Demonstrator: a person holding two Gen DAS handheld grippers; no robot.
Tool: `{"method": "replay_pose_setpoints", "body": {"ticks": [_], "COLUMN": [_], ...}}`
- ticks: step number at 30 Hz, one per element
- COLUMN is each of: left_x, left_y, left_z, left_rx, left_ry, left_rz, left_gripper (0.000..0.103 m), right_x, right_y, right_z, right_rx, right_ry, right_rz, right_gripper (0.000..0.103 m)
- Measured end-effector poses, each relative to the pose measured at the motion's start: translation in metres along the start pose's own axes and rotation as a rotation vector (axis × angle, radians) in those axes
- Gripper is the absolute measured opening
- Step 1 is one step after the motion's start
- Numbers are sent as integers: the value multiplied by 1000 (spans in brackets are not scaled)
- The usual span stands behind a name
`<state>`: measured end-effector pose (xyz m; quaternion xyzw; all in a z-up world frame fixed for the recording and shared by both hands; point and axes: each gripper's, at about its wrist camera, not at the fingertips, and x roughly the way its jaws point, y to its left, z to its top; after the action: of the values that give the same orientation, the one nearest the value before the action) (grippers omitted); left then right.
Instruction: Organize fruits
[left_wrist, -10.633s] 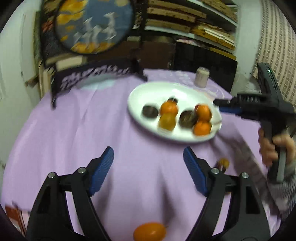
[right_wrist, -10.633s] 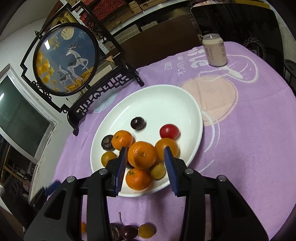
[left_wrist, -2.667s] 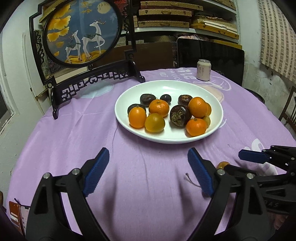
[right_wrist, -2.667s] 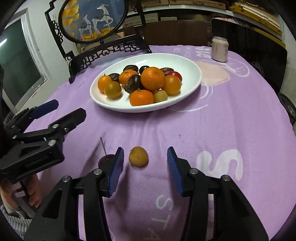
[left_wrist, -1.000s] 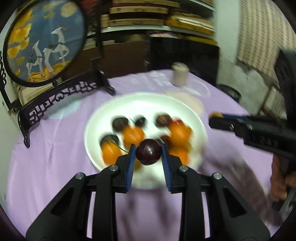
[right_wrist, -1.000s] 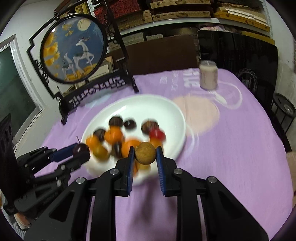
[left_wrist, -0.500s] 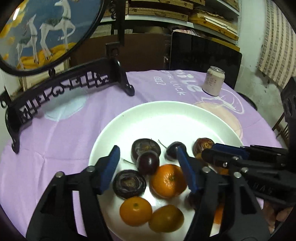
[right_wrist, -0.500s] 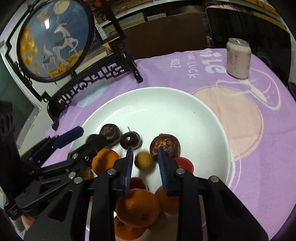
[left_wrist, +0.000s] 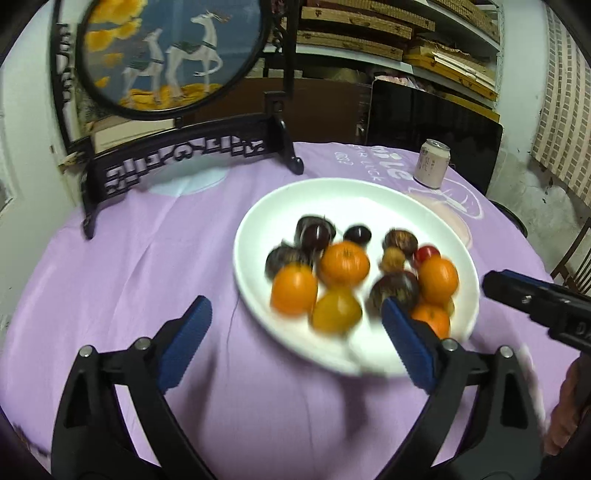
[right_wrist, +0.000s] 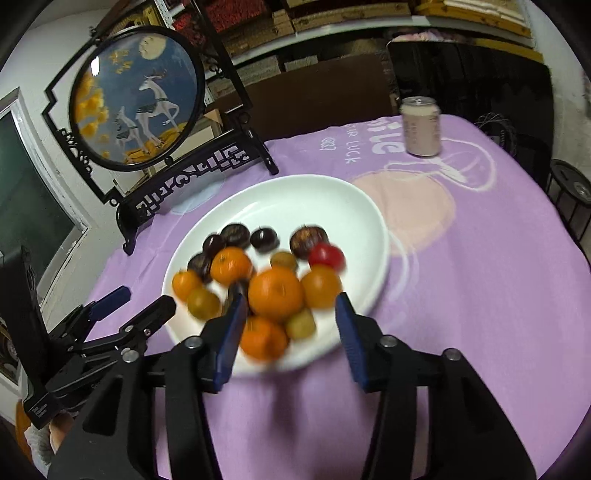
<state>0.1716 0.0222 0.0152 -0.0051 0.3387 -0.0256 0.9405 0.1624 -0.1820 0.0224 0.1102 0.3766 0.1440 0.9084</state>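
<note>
Nearest the cameras, both black two-finger grippers with blue pads hang over the near edge of the purple tablecloth (left_wrist: 147, 258). The left gripper (left_wrist: 295, 328) has its jaws spread wide, just having been opening, and nothing sits between the pads; in the left wrist view its right pad overlaps the near rim of the plate. The right gripper (right_wrist: 290, 325) has its jaws about halfway apart, also just having been opening, and they grip nothing, though the fruit pile shows in the gap behind them. In the right wrist view the left gripper shows at the near left with a bit of the person's hand (right_wrist: 61, 435) under it.

A little farther is the big white oval plate (right_wrist: 332, 195), with all the fruit piled on its near half: orange tangerines (right_wrist: 276, 293), a few yellowish small fruits, dark purple plums (right_wrist: 263, 238) and wrinkly dark passion fruits along the far side of the pile, one small tan round fruit (right_wrist: 283, 260) in the middle and a red tomato-looking one (right_wrist: 327, 255) to the right. It's all a bit motion-blurred.

Far left stands a black carved wooden stand holding a round deer picture (right_wrist: 136, 96). Far right sits a pale pink drink can (right_wrist: 421, 125), well apart from the plate. Behind the table are shelves stacked with flat boxes (left_wrist: 369, 33).
</note>
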Motion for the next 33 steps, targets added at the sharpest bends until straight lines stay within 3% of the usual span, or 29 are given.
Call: {"method": "replay_pose_setpoints", "body": {"ticks": [7,15,22,33], "left_x": [-48,-60,-59,-54], "left_y": [-8,-15,-24,-12], "left_z": [-47,-53,-51,-48], "left_rx": [-8,27,77,-14], "left_ry": [-30,-31,-14,37], "left_rz": [26,16,87,-39], "left_gripper": [101,101,101,101], "right_x": [-24,-27,-26,-24], "right_y": [4,3,3,8], "right_z": [-58,-61,-61,-62], "right_rx": [-65,-63,-53,-71], "right_ry": [-25,-19,-2,7], "right_rz": [-82,-104,-91,-80], "right_gripper": [61,63,63,63]}}
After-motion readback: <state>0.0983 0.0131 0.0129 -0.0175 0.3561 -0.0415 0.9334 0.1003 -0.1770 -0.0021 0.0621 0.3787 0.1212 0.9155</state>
